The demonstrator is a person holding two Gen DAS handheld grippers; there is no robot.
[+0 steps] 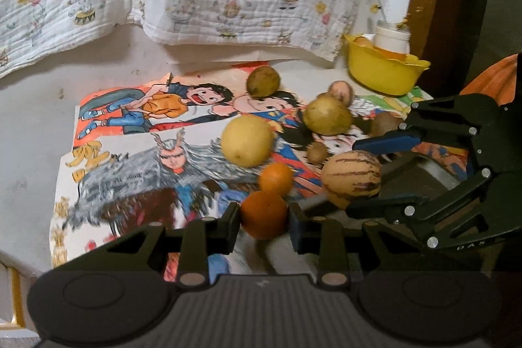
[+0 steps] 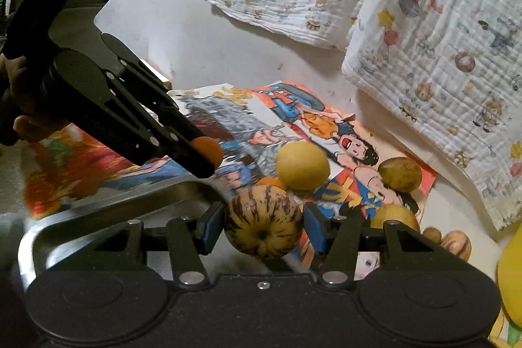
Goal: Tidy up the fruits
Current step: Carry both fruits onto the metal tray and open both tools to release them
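Left gripper (image 1: 263, 225) clamps an orange (image 1: 263, 215) at lower centre — right gripper (image 2: 264, 230) grips the striped melon (image 2: 264, 222), above a metal tray (image 2: 98, 217).

Count: 2 oranges (image 1: 264, 214) (image 1: 276, 177), 1 lemon (image 1: 247, 140), 1 striped pepino melon (image 1: 351, 176), 1 yellow bowl (image 1: 381, 74), 1 metal tray (image 2: 107, 217), 2 grippers (image 1: 263, 225) (image 2: 264, 229).

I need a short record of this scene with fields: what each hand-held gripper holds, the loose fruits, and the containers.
left hand-held gripper: shut on orange
right hand-held gripper: shut on striped melon
loose fruits: yellow lemon, small orange, brownish round fruits
surface: cartoon posters
containers: yellow bowl at far right; metal tray beside striped melon
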